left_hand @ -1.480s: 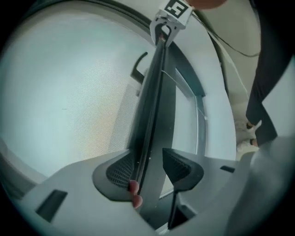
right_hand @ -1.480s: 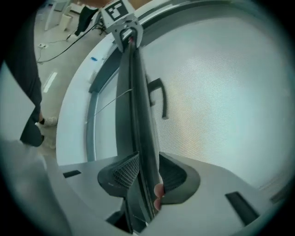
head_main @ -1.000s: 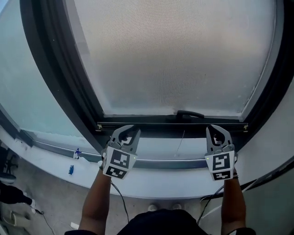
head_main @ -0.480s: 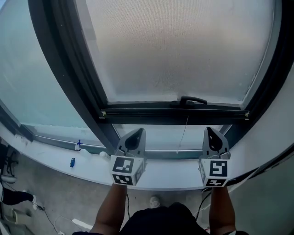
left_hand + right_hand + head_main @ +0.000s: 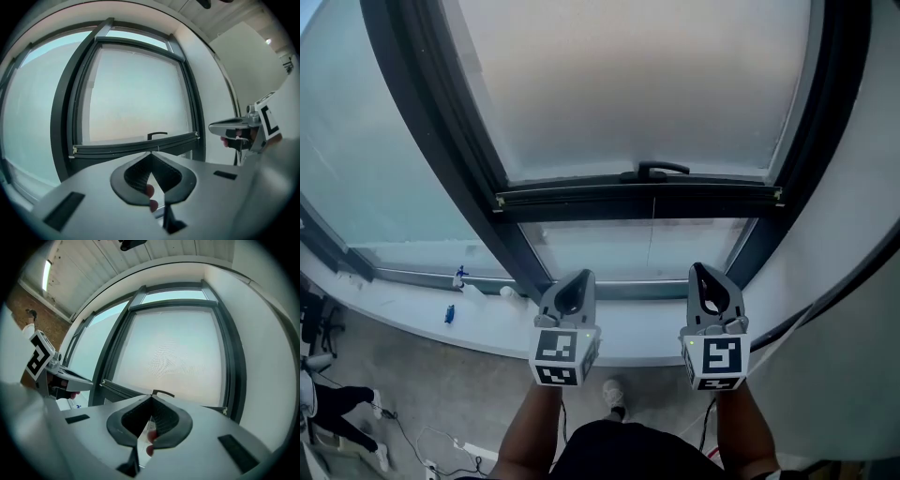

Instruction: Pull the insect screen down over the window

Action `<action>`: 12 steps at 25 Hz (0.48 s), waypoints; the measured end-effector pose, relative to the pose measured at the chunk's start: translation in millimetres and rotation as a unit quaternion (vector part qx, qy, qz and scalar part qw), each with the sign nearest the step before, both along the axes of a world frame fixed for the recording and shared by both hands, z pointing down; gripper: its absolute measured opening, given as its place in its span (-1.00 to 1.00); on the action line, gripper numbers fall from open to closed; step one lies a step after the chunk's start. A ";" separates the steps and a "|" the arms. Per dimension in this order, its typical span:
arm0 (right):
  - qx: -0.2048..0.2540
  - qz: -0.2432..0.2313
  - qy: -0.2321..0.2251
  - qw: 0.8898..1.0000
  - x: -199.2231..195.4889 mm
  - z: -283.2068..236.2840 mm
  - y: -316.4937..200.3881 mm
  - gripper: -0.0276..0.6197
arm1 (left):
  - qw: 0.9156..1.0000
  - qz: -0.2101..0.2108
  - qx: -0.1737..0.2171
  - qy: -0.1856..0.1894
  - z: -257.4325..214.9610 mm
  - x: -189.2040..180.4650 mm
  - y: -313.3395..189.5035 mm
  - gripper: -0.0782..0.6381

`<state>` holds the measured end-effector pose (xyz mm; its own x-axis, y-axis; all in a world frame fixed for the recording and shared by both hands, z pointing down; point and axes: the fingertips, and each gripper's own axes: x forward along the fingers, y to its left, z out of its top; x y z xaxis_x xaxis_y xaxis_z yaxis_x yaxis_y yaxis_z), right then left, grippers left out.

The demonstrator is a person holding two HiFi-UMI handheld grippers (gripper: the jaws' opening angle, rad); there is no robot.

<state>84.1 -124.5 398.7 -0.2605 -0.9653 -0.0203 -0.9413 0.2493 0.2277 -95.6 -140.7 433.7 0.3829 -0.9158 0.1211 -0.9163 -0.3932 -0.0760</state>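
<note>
Both grippers have drawn back from the insect screen (image 5: 628, 84) and closed since 1 second ago. Left gripper (image 5: 581, 276) and right gripper (image 5: 699, 268) hover over the smooth white sill (image 5: 487, 323), jaws together on nothing. Fine grey mesh ends at a straight dark bar (image 5: 581, 202) with a curved handle (image 5: 654, 170), partway down the window; 1 thin cord (image 5: 651, 239) hangs below.

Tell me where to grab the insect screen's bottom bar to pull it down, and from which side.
Probably the black handle standing up from the middle of the bottom bar. It is a raised loop, centred, so the pull should stay even. Come in from the room side, jaws above and below its level grip; the right tool, now shut, must open first.
</note>
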 end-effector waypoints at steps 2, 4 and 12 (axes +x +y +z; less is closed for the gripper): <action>-0.004 -0.005 -0.008 1.000 7.2 3.3 23.0 -0.90 | 1.000 0.005 0.007 0.002 -1.3 13.4 25.8 -0.77; -0.007 -0.012 -0.017 1.000 12.8 6.6 45.9 -0.90 | 1.000 0.015 0.014 0.005 -2.9 27.3 52.8 -0.77; -0.017 -0.030 -0.037 0.999 26.9 17.1 124.1 -0.90 | 1.000 0.021 0.007 0.003 4.5 60.7 134.0 -0.77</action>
<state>111.0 -0.4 415.8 -0.3164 -0.9486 -0.0090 -0.9384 0.3116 0.1493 -35.0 -6.7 438.2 0.4215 -0.9005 0.1068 -0.8996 -0.4301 -0.0758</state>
